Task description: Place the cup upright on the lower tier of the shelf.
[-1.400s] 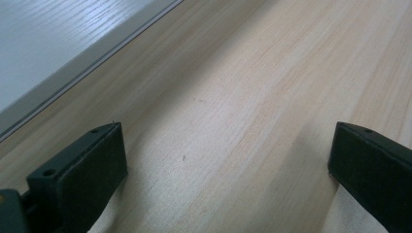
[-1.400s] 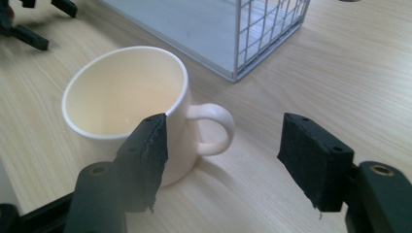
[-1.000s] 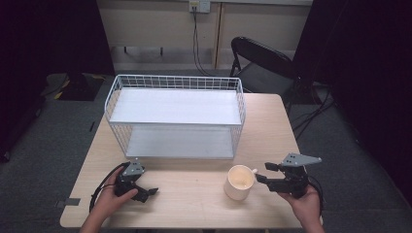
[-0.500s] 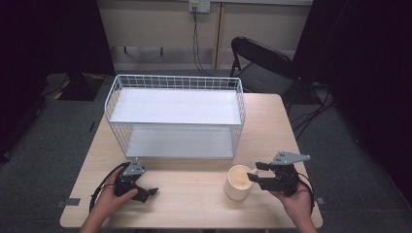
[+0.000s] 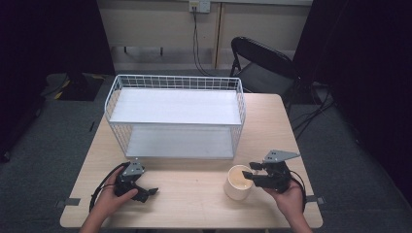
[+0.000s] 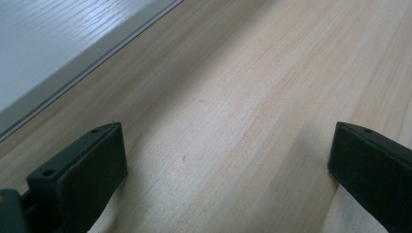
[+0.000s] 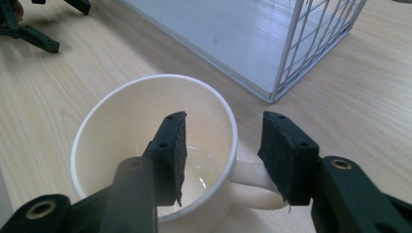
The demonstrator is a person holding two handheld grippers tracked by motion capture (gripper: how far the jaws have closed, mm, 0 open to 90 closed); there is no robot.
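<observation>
The mug (image 7: 155, 150) stands on the desk (image 5: 194, 194) near the wire shelf (image 5: 177, 116). The right gripper (image 7: 223, 155) straddles its rim, fingers apart; closing squarely probably grips best. The left gripper (image 6: 226, 170) rests open.

No writing, label, brand mark or number can be read anywhere on the pale wooden table (image 5: 194, 194), the white wire basket shelf (image 5: 175, 114) or the cream ceramic mug (image 7: 145, 160); the small white wall socket plate (image 5: 200, 6) at the top of the high view may carry markings, but it is too small to tell
</observation>
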